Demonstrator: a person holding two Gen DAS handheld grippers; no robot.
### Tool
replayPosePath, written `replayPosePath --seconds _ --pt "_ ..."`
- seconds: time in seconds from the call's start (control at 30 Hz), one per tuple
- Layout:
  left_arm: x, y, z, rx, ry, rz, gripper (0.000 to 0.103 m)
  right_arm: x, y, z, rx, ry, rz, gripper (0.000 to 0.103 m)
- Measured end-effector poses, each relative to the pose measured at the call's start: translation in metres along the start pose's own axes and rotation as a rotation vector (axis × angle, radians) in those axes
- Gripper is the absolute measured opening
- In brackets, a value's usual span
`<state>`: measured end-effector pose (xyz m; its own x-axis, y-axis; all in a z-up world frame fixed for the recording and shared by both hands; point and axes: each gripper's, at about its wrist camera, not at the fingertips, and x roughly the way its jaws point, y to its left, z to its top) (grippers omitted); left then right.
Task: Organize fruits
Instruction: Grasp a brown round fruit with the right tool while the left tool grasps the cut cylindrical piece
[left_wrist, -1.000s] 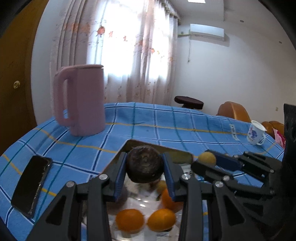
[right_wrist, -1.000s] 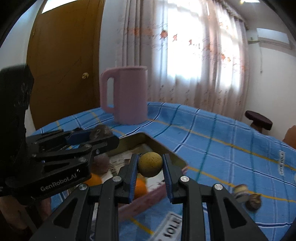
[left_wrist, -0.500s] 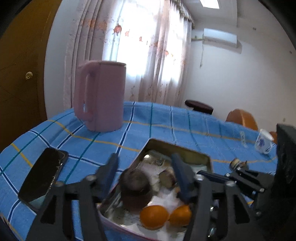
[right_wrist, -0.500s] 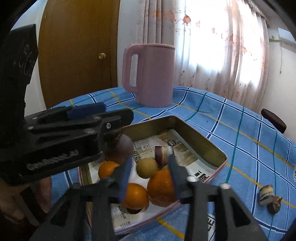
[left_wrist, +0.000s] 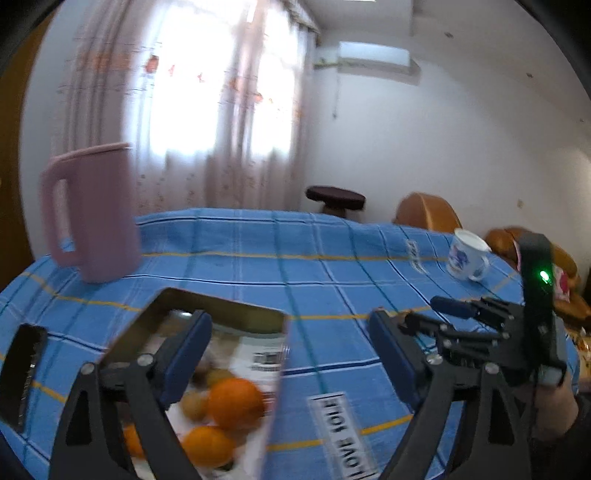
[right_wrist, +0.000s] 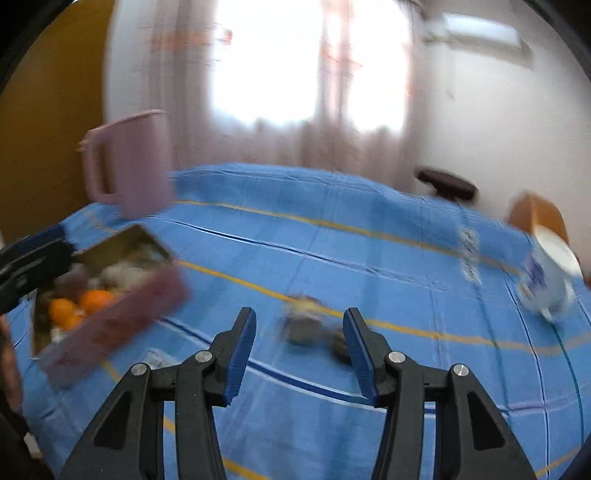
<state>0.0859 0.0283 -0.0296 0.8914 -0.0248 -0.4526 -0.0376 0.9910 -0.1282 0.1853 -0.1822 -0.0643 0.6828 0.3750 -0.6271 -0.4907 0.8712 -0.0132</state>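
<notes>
Right wrist view: the empty, wide-spread right gripper (right_wrist: 299, 347) faces small dark blurred fruits (right_wrist: 314, 326) lying ahead between its fingers; the left gripper (left_wrist: 291, 365), likewise empty and agape, hovers by the rectangular metal fruit tin (left_wrist: 221, 308).

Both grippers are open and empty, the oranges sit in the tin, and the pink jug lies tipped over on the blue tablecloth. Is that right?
Not quite: the pink jug stands upright on the blue tablecloth, as the left wrist view shows. The rest holds: the left gripper and right gripper are open and empty, and the oranges sit in the tin.
</notes>
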Motion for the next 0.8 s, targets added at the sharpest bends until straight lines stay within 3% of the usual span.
replayPosePath --seconds 0.17,0.47,0.67,0.8 --pt "0.035 -0.028 -0.003 0.048 0.066 -0.015 0.091 0.017 -0.029 -0.003 0.093 0.083 0.03 0.051" --pt "0.064 -0.044 -0.002 0.083 0.125 -0.014 0.091 0.058 -0.025 0.003 0.085 0.217 0.062 0.051" --pt "0.07 -0.05 0.001 0.092 0.147 -0.025 0.091 0.056 -0.031 0.004 0.116 0.191 0.071 0.044" --pt "0.081 -0.059 0.003 0.102 0.173 -0.04 0.091 0.039 -0.043 0.004 0.164 0.104 -0.023 0.044"
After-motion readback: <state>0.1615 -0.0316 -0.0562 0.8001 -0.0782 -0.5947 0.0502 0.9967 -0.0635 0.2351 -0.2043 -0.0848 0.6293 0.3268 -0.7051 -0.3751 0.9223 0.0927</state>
